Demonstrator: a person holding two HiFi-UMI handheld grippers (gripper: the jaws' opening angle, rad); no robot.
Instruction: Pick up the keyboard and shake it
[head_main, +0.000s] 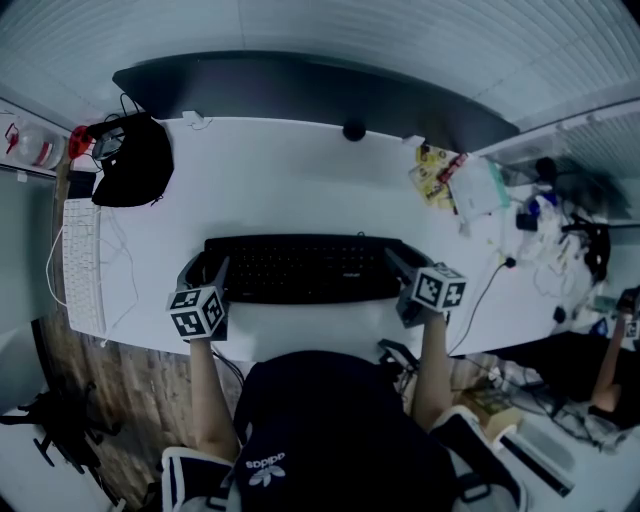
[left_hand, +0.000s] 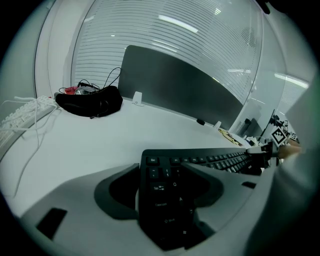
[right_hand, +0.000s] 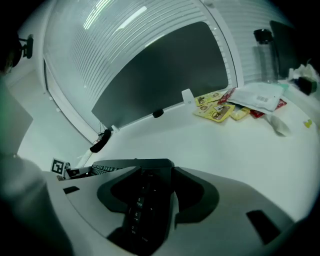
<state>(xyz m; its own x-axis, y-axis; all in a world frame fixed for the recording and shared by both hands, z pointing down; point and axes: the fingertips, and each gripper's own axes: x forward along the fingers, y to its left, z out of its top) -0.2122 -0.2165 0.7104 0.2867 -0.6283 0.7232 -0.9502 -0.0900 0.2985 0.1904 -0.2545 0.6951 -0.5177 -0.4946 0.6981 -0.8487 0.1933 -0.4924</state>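
White flat desk, backed by dark grey partition panel. Centred near front edge: black rectangular plastic keyboard, long axis left to right. Clenched on left end of keyboard: left gripper, one jaw on each side. Clenched on right end likewise: right gripper. At rear left: black fabric bag. At rear right: yellow snack packets.

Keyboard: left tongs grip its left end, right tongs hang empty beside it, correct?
No. The right gripper view shows the right tongs closed on the right end of the keyboard, not empty. The left tongs do grip its left end.
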